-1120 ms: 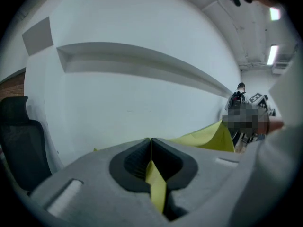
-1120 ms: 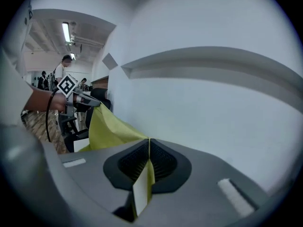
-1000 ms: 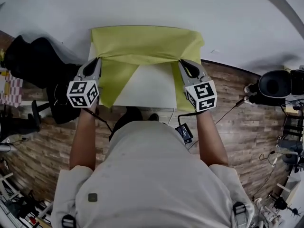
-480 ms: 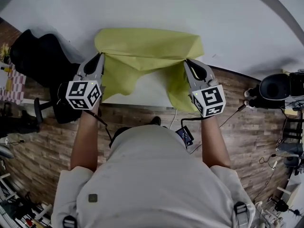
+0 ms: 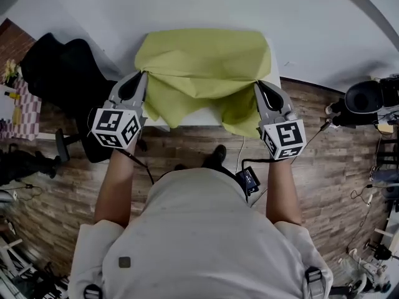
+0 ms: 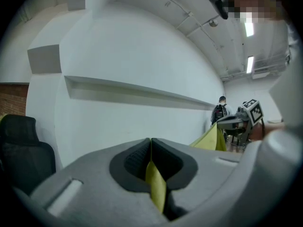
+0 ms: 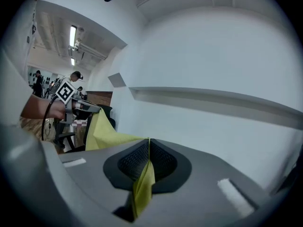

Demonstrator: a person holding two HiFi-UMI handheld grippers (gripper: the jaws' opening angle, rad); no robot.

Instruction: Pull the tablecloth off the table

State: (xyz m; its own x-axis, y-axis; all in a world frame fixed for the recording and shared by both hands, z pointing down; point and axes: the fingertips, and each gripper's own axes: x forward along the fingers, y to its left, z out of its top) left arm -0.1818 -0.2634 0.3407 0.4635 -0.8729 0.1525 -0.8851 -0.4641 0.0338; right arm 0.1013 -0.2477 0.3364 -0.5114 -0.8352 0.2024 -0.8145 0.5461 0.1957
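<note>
A yellow-green tablecloth (image 5: 202, 61) lies bunched over a small white table (image 5: 198, 116) against the wall. My left gripper (image 5: 142, 75) is shut on the cloth's left near corner, and my right gripper (image 5: 259, 83) is shut on its right near corner. Loose folds hang down between the two grippers over the table's front edge. In the left gripper view a strip of the tablecloth (image 6: 155, 186) is pinched between the closed jaws. The right gripper view shows a fold of the tablecloth (image 7: 143, 183) pinched the same way, with the cloth stretching off to the left gripper (image 7: 90, 109).
A black office chair (image 5: 65, 73) stands left of the table. A black stool (image 5: 368, 101) and cables lie on the wood floor at the right. A small black device (image 5: 249, 179) hangs by my waist. The white wall is close behind the table.
Both grippers have drawn back from the table with the cloth, and more of it now hangs off the front edge. Less of the bare white tabletop shows.
</note>
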